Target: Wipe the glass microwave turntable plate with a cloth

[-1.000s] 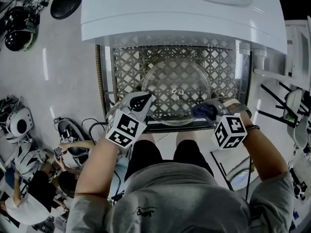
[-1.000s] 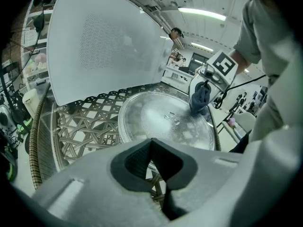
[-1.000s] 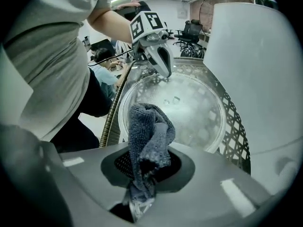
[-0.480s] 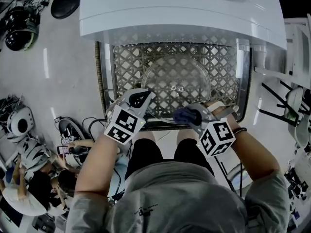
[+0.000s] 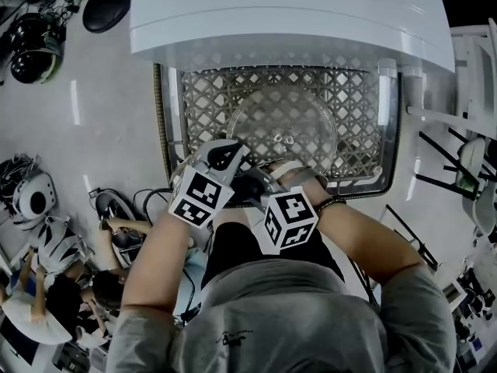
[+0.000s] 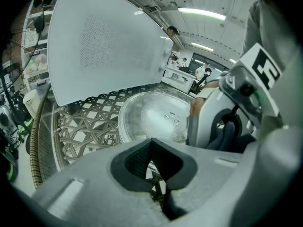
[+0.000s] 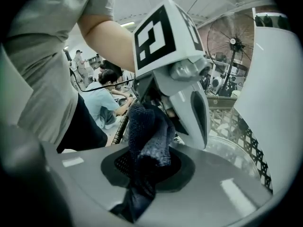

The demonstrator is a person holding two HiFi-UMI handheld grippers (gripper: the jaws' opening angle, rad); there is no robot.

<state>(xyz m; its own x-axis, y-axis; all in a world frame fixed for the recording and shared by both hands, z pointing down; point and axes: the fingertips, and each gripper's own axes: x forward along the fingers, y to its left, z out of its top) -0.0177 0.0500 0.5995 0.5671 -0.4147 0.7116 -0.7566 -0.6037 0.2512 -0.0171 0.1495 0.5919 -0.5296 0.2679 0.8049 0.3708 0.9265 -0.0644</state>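
Observation:
The round glass turntable plate (image 5: 283,130) lies on a wicker lattice table (image 5: 202,99). My left gripper (image 5: 224,158) is at the plate's front-left rim, jaws shut on that rim; in the left gripper view the plate (image 6: 156,115) spreads out just beyond the closed pads (image 6: 137,162). My right gripper (image 5: 252,186) is shut on a dark blue cloth (image 5: 247,183), at the plate's front edge and right beside the left gripper. In the right gripper view the cloth (image 7: 147,141) bunches up out of the jaws, with the left gripper (image 7: 189,108) directly behind it.
A white appliance (image 5: 287,14) overhangs the table's far side, and its white panel (image 6: 104,46) stands left of the plate. The table's metal frame edge (image 5: 388,115) runs along the right. People, helmets and cables (image 5: 31,200) are on the floor to the left.
My right gripper has swept left along the plate's front rim with the cloth, from the front right to beside the left gripper. The left gripper has stayed put.

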